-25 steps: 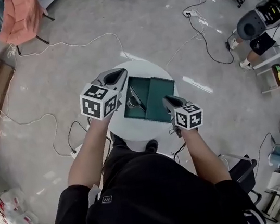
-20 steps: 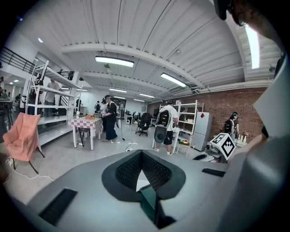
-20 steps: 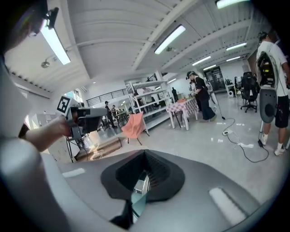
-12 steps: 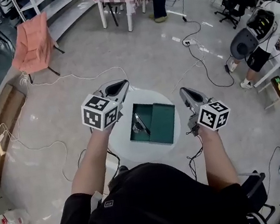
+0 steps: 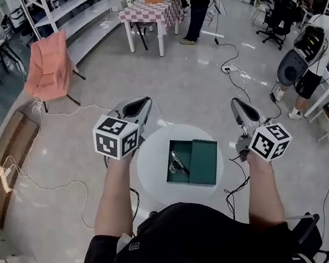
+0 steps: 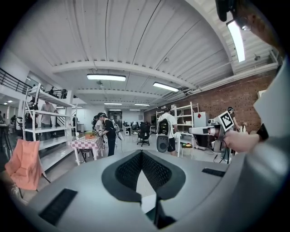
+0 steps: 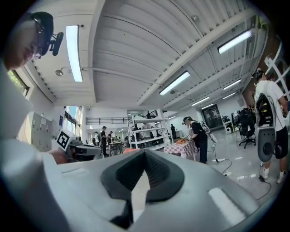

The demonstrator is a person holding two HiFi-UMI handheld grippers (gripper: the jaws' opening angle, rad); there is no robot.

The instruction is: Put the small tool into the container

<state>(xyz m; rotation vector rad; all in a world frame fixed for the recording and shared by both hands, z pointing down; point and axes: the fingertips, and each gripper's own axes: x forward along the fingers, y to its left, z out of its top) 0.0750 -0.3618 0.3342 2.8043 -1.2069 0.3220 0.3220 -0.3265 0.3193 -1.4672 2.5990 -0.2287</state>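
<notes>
A green container (image 5: pixel 183 150) stands with its lid (image 5: pixel 205 162) laid back on the round white table (image 5: pixel 150 161). A small metal tool (image 5: pixel 176 163) lies inside its left half. My left gripper (image 5: pixel 139 106) hovers above the table's left edge, shut and empty. My right gripper (image 5: pixel 237 106) is held up off the table's right side, also shut with nothing in it. Both gripper views look level across the hall: the left gripper (image 6: pixel 142 154) and the right gripper (image 7: pixel 145 153) show pads closed together. Neither of these views shows the container.
Cables trail over the floor around the table. A pink chair (image 5: pixel 49 65) stands far left and a checkered table (image 5: pixel 148 9) at the back with a person beside it. A seated person (image 5: pixel 312 48) is at the right. Wooden boards (image 5: pixel 2 160) lie left.
The right gripper has drawn away from the container's lid to the right and risen. The left gripper stayed near the table's left edge. The head view has tilted up.
</notes>
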